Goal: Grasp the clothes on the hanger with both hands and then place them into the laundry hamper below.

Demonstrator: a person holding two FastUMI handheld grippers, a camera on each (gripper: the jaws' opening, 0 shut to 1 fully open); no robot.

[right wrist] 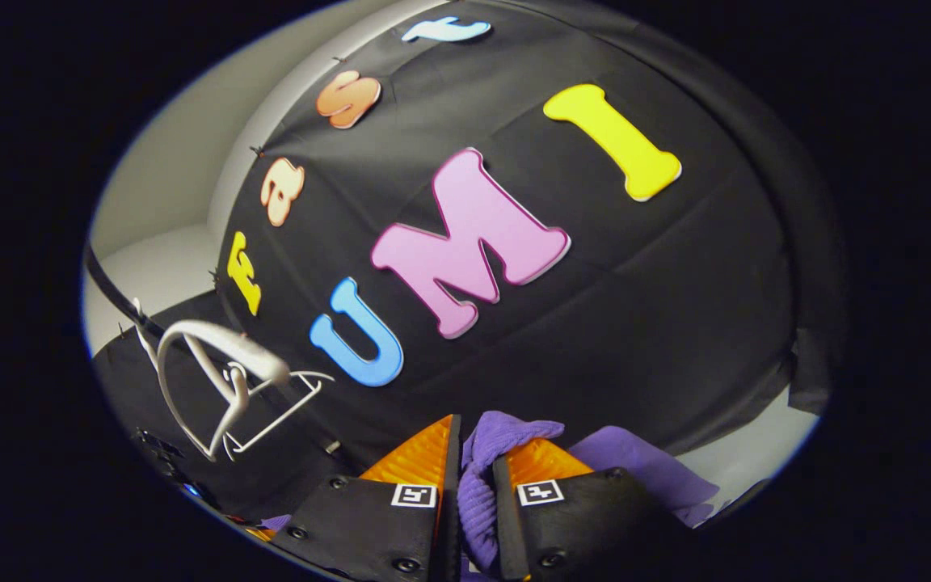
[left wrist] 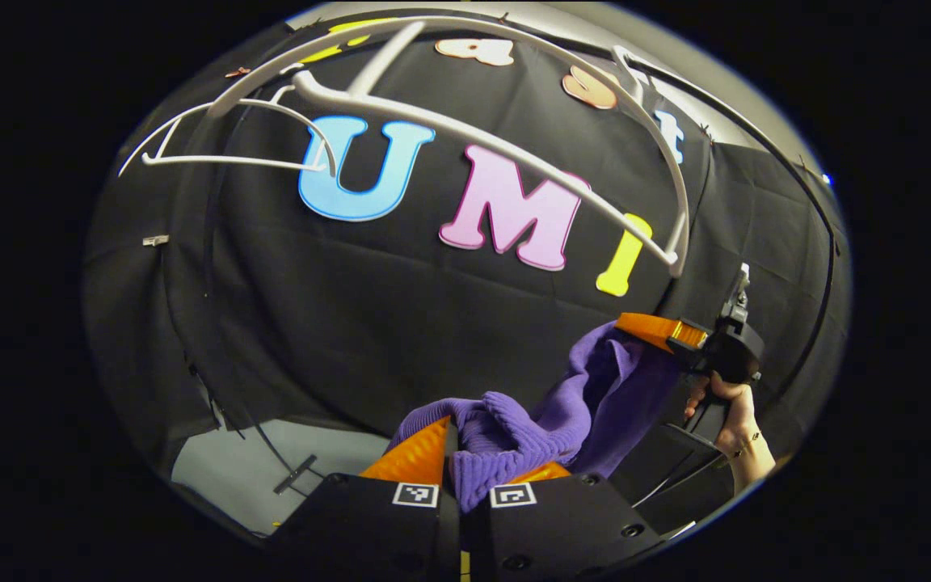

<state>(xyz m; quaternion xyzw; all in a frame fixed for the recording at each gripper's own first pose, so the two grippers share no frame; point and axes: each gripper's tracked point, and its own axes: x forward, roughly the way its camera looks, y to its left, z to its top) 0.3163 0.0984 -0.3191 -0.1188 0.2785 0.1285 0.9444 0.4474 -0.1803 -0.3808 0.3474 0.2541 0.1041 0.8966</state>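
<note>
A purple knit garment (left wrist: 546, 416) hangs stretched between my two grippers, below the bare white hanger (left wrist: 465, 133) overhead. My left gripper (left wrist: 465, 457) is shut on a bunched fold of it at the bottom of the left gripper view. Farther right there, the right gripper (left wrist: 663, 330), held by a hand (left wrist: 728, 412), clamps the garment's other end. In the right gripper view my right gripper (right wrist: 475, 461) is shut on the purple garment (right wrist: 506, 432), with cloth spilling out to the right. The white hanger (right wrist: 219, 380) shows at lower left there.
A second white hanger (left wrist: 223, 141) hangs at the upper left of the left gripper view. A dark rail (left wrist: 724, 113) runs along the top of the booth. Pale grey floor (left wrist: 304, 461) shows below the cloth wall.
</note>
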